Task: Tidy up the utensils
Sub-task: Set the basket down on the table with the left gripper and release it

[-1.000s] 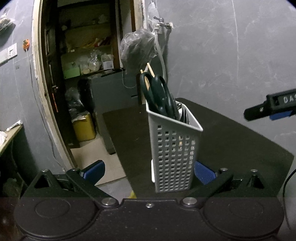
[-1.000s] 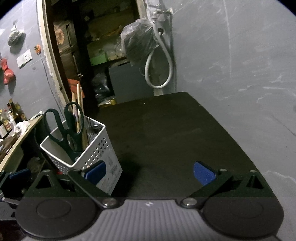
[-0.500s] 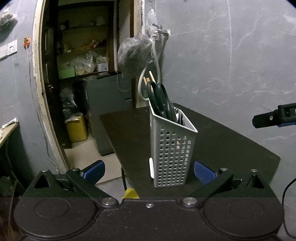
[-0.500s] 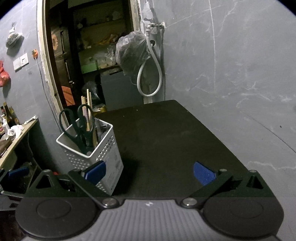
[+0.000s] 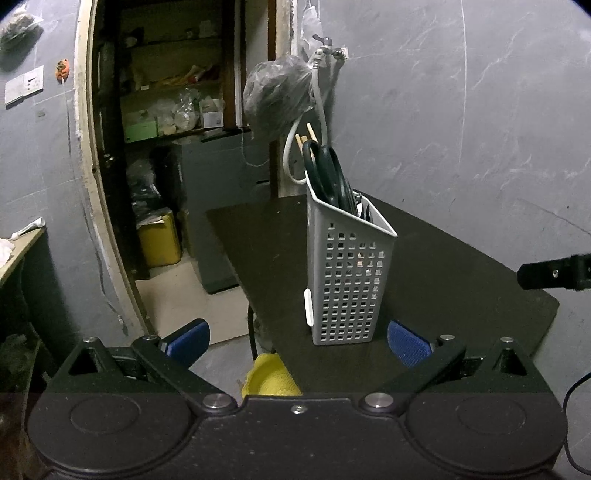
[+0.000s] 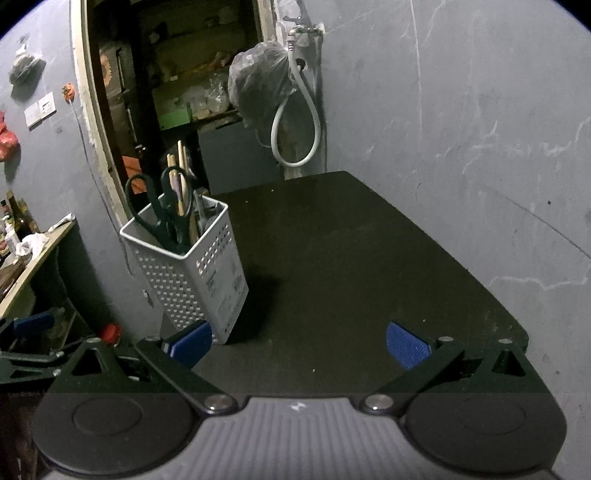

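My left claw (image 5: 297, 338) and right claw (image 6: 297, 343) both gaped empty near the upright white perforated plastic caddy (image 5: 349, 280) holding dark-handled scissors (image 5: 325, 177).

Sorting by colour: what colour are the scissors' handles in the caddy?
Dark green scissors, standing in the white perforated caddy; the right wrist view shows them best.

A plain household utility corner with rough grey plaster walls (image 6: 461, 110). On the far wall a tap (image 6: 301, 31) with a looped hose (image 6: 295, 129); to the far left, a doorway onto cluttered storeroom shelves (image 5: 166, 107) and a yellow jerrycan (image 5: 159, 240).
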### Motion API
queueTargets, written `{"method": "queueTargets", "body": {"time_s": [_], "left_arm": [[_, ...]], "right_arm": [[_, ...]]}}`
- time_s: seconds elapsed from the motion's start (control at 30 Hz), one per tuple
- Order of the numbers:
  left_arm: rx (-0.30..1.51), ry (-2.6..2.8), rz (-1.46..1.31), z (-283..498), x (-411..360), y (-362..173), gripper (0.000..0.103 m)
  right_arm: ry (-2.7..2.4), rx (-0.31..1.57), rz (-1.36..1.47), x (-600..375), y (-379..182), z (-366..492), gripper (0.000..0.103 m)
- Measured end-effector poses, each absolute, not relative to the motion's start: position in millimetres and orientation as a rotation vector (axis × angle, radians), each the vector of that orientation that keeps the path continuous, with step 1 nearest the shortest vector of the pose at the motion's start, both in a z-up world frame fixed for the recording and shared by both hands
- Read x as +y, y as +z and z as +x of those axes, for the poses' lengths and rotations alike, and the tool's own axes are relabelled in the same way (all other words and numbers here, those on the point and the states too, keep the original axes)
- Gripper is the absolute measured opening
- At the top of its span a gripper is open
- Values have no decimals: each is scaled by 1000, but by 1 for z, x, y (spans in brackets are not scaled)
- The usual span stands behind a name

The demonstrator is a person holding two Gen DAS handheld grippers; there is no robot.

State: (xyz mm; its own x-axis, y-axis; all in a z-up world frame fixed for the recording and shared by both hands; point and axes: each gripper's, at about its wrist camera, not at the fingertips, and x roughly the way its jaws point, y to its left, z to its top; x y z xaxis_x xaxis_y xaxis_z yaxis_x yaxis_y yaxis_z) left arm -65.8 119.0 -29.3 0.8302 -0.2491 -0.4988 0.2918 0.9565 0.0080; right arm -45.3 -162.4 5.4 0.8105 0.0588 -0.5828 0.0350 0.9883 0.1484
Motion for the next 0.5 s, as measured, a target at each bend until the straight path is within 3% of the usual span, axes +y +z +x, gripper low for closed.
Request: {"method": "queueTargets", "body": {"time_s": [0.5], "left_arm": [[584,-214,76,-78,113,-34,102]], "right_arm": [[83,662,155,-175,-19,-64,103]]}}
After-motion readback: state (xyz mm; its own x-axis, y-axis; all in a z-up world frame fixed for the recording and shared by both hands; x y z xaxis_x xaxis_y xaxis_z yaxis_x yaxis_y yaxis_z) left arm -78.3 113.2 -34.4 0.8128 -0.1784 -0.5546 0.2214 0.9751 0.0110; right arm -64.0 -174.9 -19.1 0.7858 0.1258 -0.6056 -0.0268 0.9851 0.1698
